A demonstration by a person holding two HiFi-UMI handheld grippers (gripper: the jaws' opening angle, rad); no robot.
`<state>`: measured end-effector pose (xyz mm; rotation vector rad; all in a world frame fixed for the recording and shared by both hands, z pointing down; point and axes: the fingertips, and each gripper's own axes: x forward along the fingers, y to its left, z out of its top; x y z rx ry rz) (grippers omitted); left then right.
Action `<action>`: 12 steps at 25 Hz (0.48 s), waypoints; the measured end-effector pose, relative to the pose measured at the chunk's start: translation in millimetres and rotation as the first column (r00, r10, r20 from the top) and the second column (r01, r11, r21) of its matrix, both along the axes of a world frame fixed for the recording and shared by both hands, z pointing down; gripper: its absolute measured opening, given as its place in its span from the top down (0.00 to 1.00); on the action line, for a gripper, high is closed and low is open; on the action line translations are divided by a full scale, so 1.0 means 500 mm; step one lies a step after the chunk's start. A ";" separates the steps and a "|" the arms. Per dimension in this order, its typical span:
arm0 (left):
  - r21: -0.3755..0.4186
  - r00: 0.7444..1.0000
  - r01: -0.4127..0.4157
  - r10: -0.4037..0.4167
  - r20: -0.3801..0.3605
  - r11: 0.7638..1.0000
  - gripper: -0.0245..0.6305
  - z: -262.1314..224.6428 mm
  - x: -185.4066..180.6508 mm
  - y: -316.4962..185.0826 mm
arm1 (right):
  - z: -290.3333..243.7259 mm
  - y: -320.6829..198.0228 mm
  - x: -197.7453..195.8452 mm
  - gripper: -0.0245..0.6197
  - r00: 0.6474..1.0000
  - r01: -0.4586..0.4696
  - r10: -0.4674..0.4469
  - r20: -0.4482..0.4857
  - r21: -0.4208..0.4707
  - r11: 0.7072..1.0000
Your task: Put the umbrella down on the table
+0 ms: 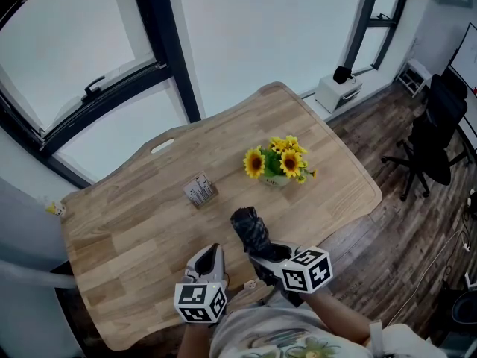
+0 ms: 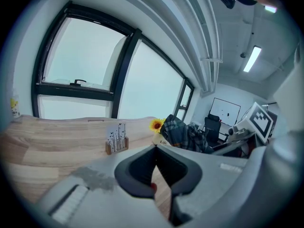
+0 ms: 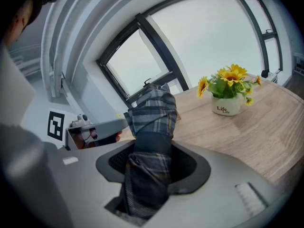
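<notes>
A folded dark plaid umbrella [image 1: 250, 230] stands tilted above the near edge of the wooden table [image 1: 134, 222]. My right gripper [image 1: 264, 253] is shut on its lower part. In the right gripper view the umbrella [image 3: 152, 113] fills the space between the jaws of the right gripper [image 3: 151, 150] and sticks out toward the window. My left gripper [image 1: 211, 258] hangs just left of it over the table edge, apart from the umbrella. In the left gripper view its jaws [image 2: 155, 148] meet at the tips with nothing between them, and the umbrella [image 2: 187, 132] shows to the right.
A white pot of sunflowers [image 1: 277, 162] stands mid-table beyond the umbrella. A small wooden card holder [image 1: 200, 190] sits left of it. An office chair [image 1: 436, 133] and a white box [image 1: 337, 90] are on the floor to the right. Windows line the far side.
</notes>
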<state>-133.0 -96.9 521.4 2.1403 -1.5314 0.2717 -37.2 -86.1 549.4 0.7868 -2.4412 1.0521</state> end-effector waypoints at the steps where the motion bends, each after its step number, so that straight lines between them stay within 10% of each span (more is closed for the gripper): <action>1: 0.000 1.000 0.000 0.000 0.000 1.000 0.96 0.000 0.001 0.000 | 0.002 0.000 0.000 0.64 1.000 0.001 -0.001 -0.001 -0.002 1.000; 12: -0.011 1.000 0.003 -0.003 0.002 1.000 0.96 0.007 -0.002 0.002 | 0.030 0.002 -0.005 0.64 1.000 0.010 -0.011 -0.014 -0.033 0.999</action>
